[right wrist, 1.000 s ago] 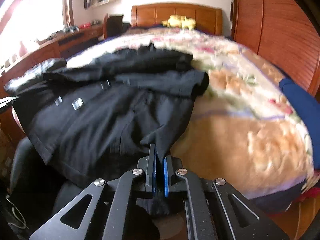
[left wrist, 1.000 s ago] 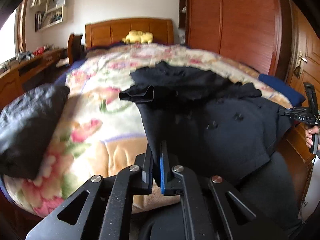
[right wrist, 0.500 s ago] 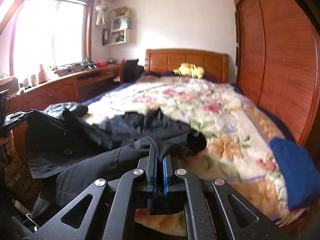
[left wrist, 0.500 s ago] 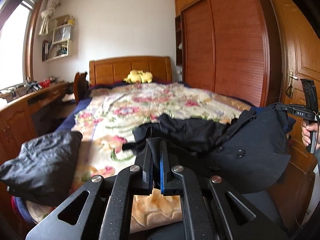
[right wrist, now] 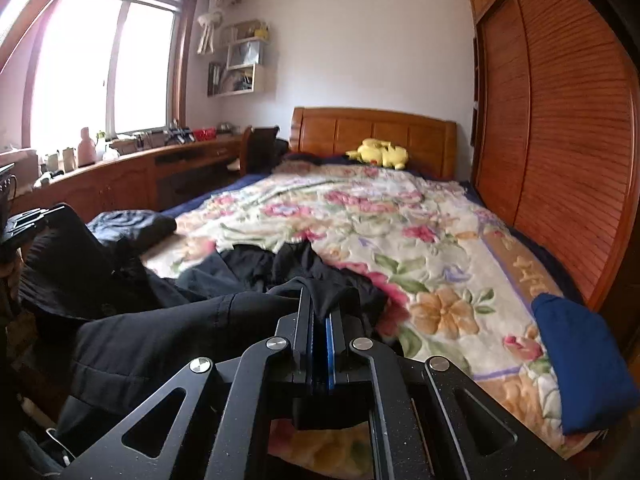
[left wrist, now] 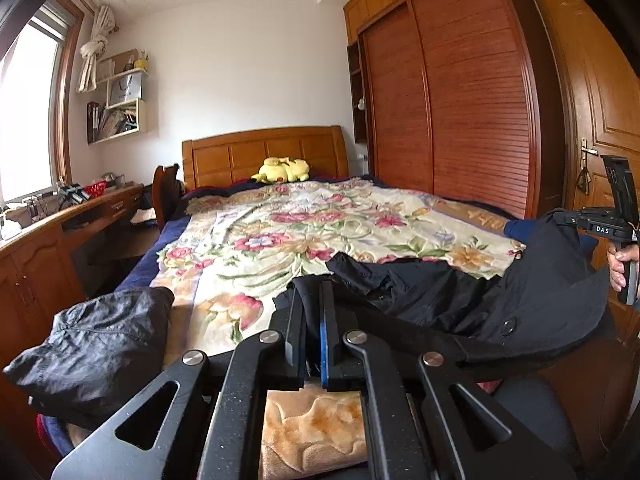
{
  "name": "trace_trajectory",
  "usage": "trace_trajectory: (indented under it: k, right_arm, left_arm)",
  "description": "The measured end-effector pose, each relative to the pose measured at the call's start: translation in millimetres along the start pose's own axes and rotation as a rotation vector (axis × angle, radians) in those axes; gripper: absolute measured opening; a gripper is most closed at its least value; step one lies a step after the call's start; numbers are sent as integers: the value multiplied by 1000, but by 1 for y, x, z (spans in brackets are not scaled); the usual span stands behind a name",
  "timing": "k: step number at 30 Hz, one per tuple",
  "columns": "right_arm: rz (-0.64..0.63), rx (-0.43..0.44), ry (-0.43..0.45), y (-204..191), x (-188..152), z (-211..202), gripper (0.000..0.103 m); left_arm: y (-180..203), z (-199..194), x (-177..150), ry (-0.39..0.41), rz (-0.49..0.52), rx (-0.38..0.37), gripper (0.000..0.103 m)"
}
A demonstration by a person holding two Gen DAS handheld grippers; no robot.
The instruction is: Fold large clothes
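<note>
Here both tools pinch the black coat (left wrist: 532, 300) above the floral bedspread (left wrist: 280, 236).

Left tool (left wrist: 313, 292) and right tool (right wrist: 320, 300) both clamped, pointing slightly downward.

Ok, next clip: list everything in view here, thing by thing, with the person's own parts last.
black coat: one, black, foot of the bed, lifted at two edges
dark jacket: one, black, bundled at the bed's near left corner
floral blanket: one, cream with pink flowers, covering the bed
blue cloth: one, blue, bed's right edge
plush toy: one, yellow, by the headboard
headboard: one, brown wood, far end
wardrobe: one, red-brown, right wall
desk: one, brown, under the window, cluttered
wall shelf: one, white, left wall
left claw: black, shut on the coat
right claw: black, shut on the coat
hand: one, gripping the right claw's handle
</note>
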State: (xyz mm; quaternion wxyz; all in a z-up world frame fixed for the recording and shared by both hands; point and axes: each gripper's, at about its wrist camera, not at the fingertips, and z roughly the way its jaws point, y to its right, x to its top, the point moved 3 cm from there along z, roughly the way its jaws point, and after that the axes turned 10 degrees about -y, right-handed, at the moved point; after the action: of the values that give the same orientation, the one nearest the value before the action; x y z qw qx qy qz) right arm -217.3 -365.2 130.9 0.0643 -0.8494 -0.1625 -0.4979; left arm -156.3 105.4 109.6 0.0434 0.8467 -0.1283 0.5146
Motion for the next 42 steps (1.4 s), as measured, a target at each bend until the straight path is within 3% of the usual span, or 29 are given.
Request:
trace_trajectory:
  k: [9, 12, 19, 23, 33, 42]
  right_arm:
    - [32, 13, -1, 15, 23, 53, 4]
    - [43, -17, 28, 20, 30, 75, 4]
    - [29, -66, 26, 29, 59, 135, 4]
    - [-34, -116, -12, 31, 84, 180, 4]
    - [-17, -157, -168, 47, 124, 272, 4]
    - [-15, -168, -229, 48, 151, 313, 4]
  left_arm:
    - [-11, 48, 3, -24, -16, 12, 5]
    - [-19, 71, 6, -33, -36, 21, 5]
    - [-44, 140, 38, -60, -70, 44, 5]
    - [-55, 183, 54, -75, -86, 73, 5]
    - [-66, 269, 75, -165, -81, 133, 5]
    - [-70, 312, 82, -224, -63, 153, 5]
